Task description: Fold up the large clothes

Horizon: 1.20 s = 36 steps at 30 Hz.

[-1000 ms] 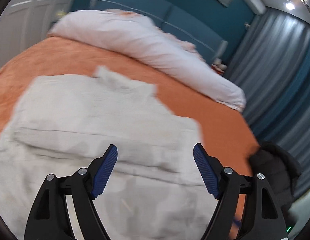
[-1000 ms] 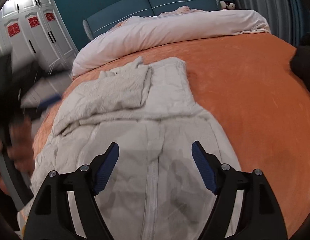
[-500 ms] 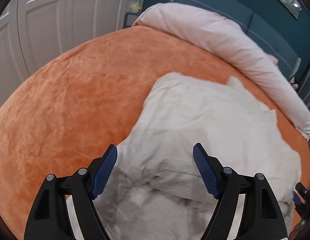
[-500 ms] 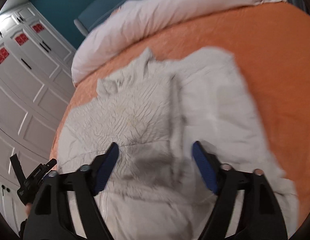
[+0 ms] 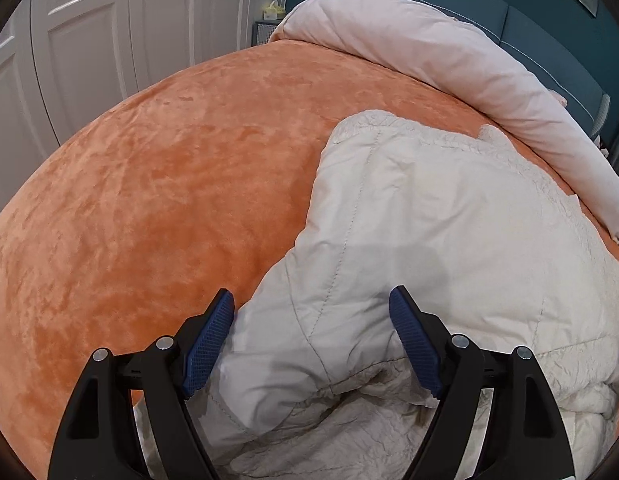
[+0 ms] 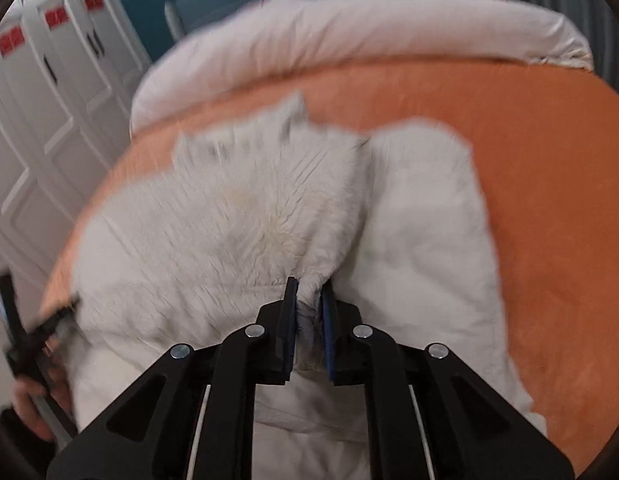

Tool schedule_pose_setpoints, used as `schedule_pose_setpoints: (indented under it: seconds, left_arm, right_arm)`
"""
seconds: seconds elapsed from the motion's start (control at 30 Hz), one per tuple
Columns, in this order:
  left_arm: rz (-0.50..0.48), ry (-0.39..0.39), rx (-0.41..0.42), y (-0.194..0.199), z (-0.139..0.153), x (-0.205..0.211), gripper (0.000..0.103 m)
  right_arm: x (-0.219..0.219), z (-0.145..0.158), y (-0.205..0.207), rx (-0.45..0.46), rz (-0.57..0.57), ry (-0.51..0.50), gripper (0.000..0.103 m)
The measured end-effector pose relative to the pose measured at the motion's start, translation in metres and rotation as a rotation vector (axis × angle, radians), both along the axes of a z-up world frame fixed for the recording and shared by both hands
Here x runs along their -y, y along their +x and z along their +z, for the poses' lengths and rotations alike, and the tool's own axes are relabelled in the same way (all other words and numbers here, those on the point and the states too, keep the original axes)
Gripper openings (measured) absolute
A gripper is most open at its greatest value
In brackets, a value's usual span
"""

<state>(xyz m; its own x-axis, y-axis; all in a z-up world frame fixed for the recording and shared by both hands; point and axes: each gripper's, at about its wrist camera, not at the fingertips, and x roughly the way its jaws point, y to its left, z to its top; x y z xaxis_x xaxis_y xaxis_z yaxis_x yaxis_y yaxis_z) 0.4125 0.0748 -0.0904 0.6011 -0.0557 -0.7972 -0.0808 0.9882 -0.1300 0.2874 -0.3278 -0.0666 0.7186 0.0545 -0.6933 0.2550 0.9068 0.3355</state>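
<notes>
Lengthwise up the orange velvety bedspread, a cream quilted padded coat, long axis toward the rolled pale-pink duvet at the headboard end. Right gripper closing, blue pads pinching a bunched ridge of coat fabric. Left gripper opening, jaws wide, straddling the coat's near edge without gripping.

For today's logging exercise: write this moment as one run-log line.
right gripper: closing on pinched fold of cream jacket | left gripper: opening, pads astride jacket's edge, no grip | surface: orange bedspread
</notes>
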Motion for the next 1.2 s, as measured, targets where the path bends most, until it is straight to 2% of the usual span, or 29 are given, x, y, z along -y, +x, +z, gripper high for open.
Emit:
schedule_pose_setpoints:
  seconds: [0.1, 0.23, 0.37, 0.43, 0.5, 0.7, 1.2]
  left_arm:
    - [0.004, 0.002, 0.005, -0.002, -0.001, -0.001, 0.079]
    - [0.021, 0.005, -0.001, -0.003, -0.007, -0.003, 0.083]
    - [0.026, 0.005, 0.003, -0.004, -0.012, -0.004, 0.087]
    - [0.022, 0.016, 0.010, -0.005, -0.014, -0.001, 0.088]
    - [0.020, 0.026, 0.018, -0.006, -0.016, 0.000, 0.089]
    - [0.018, 0.030, 0.040, -0.007, -0.022, 0.001, 0.091]
    - [0.017, 0.057, 0.076, -0.009, -0.032, 0.007, 0.096]
  right_arm:
    - [-0.007, 0.031, -0.017, 0.108, -0.074, -0.074, 0.017]
    - [-0.032, 0.038, -0.005, 0.104, -0.024, -0.256, 0.017]
    - [-0.027, -0.005, 0.023, -0.043, 0.011, -0.240, 0.012]
    - [-0.020, -0.027, 0.026, -0.072, 0.016, -0.208, 0.010]
    - [-0.016, -0.035, 0.027, -0.059, 0.011, -0.177, 0.010]
    - [-0.020, -0.048, 0.025, -0.048, 0.014, -0.188, 0.010]
    - [-0.025, -0.059, 0.021, 0.003, 0.003, -0.195, 0.010]
